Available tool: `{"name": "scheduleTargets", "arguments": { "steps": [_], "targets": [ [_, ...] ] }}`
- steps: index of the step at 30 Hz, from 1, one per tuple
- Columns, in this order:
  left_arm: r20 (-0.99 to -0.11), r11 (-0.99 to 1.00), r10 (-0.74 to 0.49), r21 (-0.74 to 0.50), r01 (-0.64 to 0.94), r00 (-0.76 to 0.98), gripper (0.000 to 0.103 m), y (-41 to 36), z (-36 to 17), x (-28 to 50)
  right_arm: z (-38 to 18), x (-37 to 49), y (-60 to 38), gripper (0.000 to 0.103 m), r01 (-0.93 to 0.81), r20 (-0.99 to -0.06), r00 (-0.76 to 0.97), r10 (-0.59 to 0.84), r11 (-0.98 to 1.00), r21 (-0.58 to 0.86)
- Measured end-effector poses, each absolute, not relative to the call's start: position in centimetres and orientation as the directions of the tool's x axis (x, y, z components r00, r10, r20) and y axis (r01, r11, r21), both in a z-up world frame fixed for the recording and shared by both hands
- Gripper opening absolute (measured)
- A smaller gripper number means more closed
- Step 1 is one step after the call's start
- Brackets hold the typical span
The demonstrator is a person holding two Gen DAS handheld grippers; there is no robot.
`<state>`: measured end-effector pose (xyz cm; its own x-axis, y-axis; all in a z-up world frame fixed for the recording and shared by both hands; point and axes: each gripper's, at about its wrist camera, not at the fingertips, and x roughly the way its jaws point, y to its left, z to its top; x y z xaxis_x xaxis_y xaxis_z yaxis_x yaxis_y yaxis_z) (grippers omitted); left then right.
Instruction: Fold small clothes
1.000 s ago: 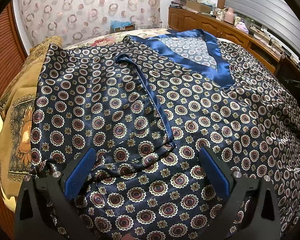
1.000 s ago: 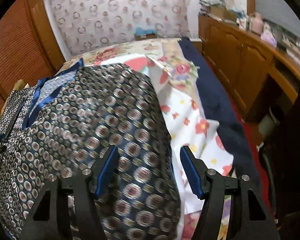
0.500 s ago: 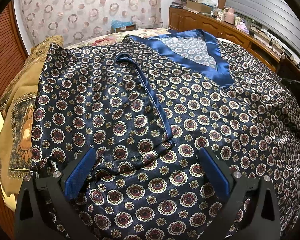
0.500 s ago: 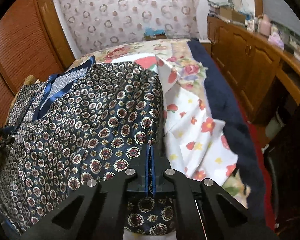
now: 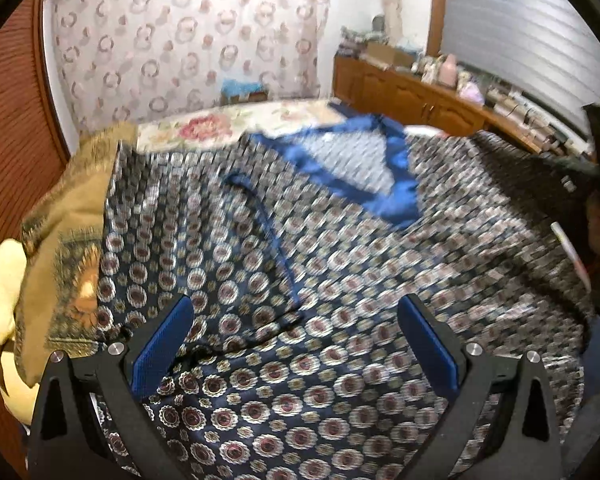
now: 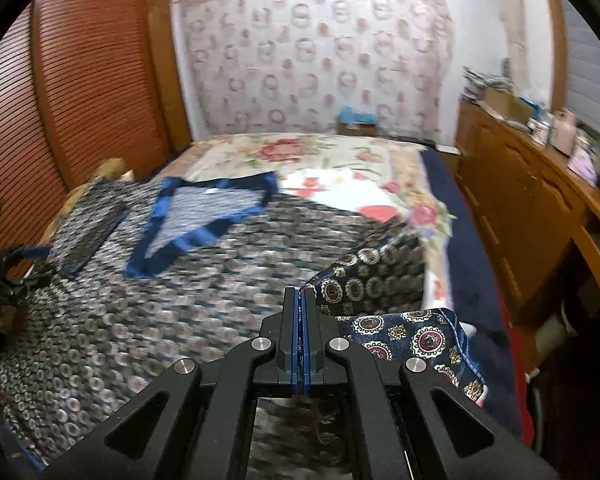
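Observation:
A navy satin pyjama top (image 5: 340, 280) with round medallions and a blue collar trim (image 5: 396, 196) lies spread over the bed. My left gripper (image 5: 296, 340) hovers open above its near hem, with the cloth below its blue pads and nothing pinched. In the right wrist view my right gripper (image 6: 300, 304) is shut on the top's right edge. A flap of the cloth (image 6: 380, 280) is lifted and hangs to the right of the closed fingers. The rest of the top (image 6: 180, 300) and its collar (image 6: 204, 212) lie to the left. Both views are motion-blurred.
A tan patterned cushion (image 5: 60, 240) lies against the top's left side. The floral bedsheet (image 6: 340, 156) shows beyond the top, with a dark blue blanket edge (image 6: 460, 240) on the right. A wooden cabinet (image 6: 520, 220) and a slatted wooden door (image 6: 60, 100) flank the bed.
My right gripper closed on the top's right edge, then lifted it and carried it inward over the garment. My left gripper rose a little and stayed open.

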<state>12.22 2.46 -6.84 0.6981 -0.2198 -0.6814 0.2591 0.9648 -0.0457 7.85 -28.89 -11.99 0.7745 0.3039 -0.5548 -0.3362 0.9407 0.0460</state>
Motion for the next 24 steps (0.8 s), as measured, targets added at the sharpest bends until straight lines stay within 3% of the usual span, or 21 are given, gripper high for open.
{"name": "scheduleTargets", "arguments": {
  "steps": [12, 14, 16, 17, 24],
  "targets": [
    [-0.562, 0.968, -0.233, -0.061, 0.242, 0.793, 0.102, 1.6, -2.7, 8.8, -15.1, 9.0, -24.4, 0.003, -0.425, -0.617, 0.702, 0.355, 0.905, 0.037],
    [-0.554, 0.967, -0.24, -0.067, 0.245, 0.797, 0.102, 1.5, -2.5, 8.3, -14.5, 9.2, -24.5, 0.011, -0.431, -0.609, 0.707, 0.36, 0.902, 0.032],
    [-0.545, 0.968, -0.238, -0.063, 0.244, 0.804, 0.102, 1.3, -2.4, 8.0, -13.7, 8.6, -24.7, 0.035, -0.43, -0.595, 0.717, 0.364, 0.902, 0.033],
    [-0.543, 0.968, -0.237, -0.059, 0.244, 0.806, 0.102, 1.1, -2.4, 7.8, -13.3, 8.3, -25.0, 0.039, -0.427, -0.586, 0.724, 0.364, 0.904, 0.034],
    [-0.531, 0.966, -0.24, -0.051, 0.252, 0.812, 0.102, 0.4, -2.3, 7.1, -13.6, 9.0, -28.7, 0.042, -0.311, -0.578, 0.773, 0.263, 0.95, 0.017]
  ]
}}
